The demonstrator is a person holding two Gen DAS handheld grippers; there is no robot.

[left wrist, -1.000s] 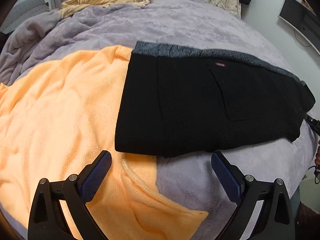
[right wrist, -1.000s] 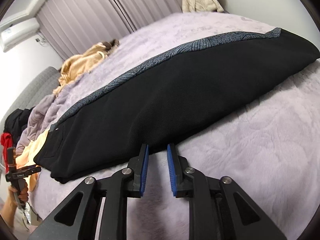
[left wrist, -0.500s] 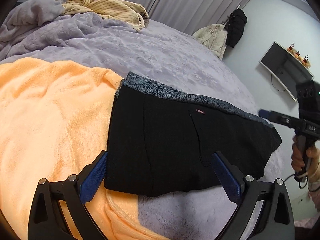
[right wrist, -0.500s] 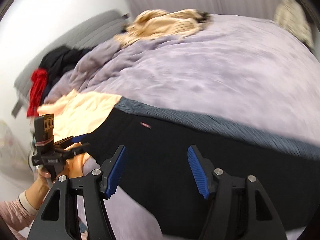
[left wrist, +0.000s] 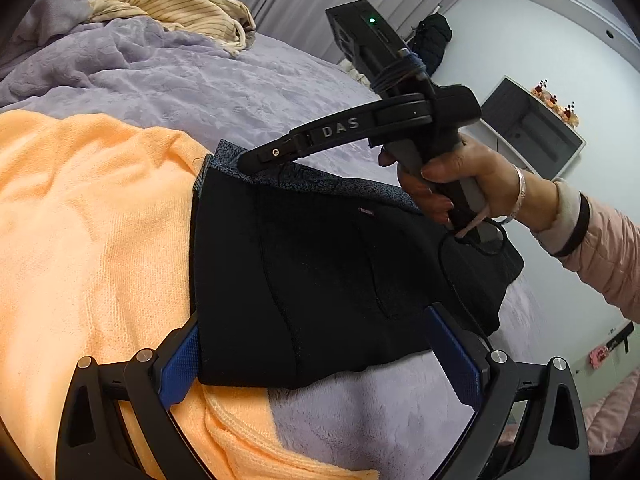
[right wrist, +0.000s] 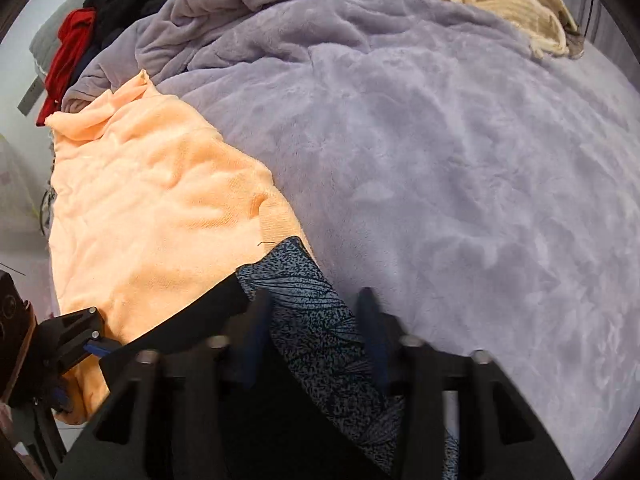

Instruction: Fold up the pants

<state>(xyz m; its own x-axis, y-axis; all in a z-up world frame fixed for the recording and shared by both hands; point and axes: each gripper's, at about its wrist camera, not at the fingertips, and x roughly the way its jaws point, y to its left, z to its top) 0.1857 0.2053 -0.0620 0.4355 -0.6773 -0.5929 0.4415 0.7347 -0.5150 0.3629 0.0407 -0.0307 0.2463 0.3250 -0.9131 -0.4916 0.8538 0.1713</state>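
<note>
The pants (left wrist: 320, 280), black with a patterned blue-grey waistband (right wrist: 316, 320), are laid folded on the lilac blanket (right wrist: 440, 140), with 1 end resting over the orange towel (left wrist: 80, 220).

The left gripper (left wrist: 320, 360) is held low at the near edge of the pants, its 2 fingers (left wrist: 180, 364) spread wide; the near hem lies between them, and no pad is seen pressing the cloth.

The right gripper (right wrist: 316, 336) is held by a hand (left wrist: 452, 176) and pointed steeply down at the far corner of the waistband. In the right wrist view its fingers (right wrist: 256, 332) are blurred, with waistband cloth lying between them; the jaws are closing, and contact of the pads with the cloth cannot be told. In the left wrist view its tip is seen at the waistband corner beside the towel.

A striped beige garment (left wrist: 172, 0) is heaped at the far side of the blanket.
</note>
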